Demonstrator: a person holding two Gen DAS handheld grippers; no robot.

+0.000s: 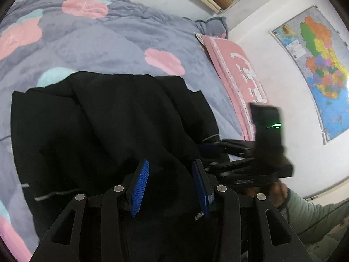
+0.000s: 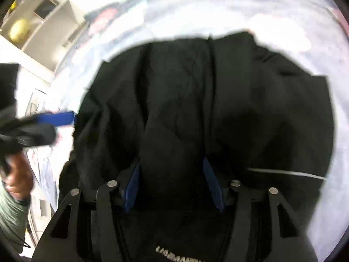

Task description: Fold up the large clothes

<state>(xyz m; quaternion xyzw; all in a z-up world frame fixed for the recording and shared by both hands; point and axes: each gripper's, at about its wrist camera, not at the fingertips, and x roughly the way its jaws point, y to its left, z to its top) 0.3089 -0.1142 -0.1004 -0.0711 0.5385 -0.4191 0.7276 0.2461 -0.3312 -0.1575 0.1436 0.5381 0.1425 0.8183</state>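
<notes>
A large black garment (image 1: 109, 126) lies folded over on the bed's grey flowered quilt (image 1: 109, 32); it fills the right wrist view (image 2: 207, 109) too. My left gripper (image 1: 170, 183) is open just above the garment's near edge, blue pads (image 1: 139, 187) apart with nothing between them. My right gripper (image 2: 172, 185) is open over the garment, and black cloth bulges between its blue pads (image 2: 212, 185). The right gripper also shows in the left wrist view (image 1: 218, 146), at the garment's right edge. The left gripper's blue fingertip shows in the right wrist view (image 2: 59, 118), at the garment's left edge.
A pink pillow (image 1: 235, 74) lies at the head of the bed, beside a white wall with a coloured map (image 1: 316, 69). White shelves with a yellow ball (image 2: 19, 30) stand off the bed's left side. The person's hand and green sleeve (image 1: 305, 207) hold the right gripper.
</notes>
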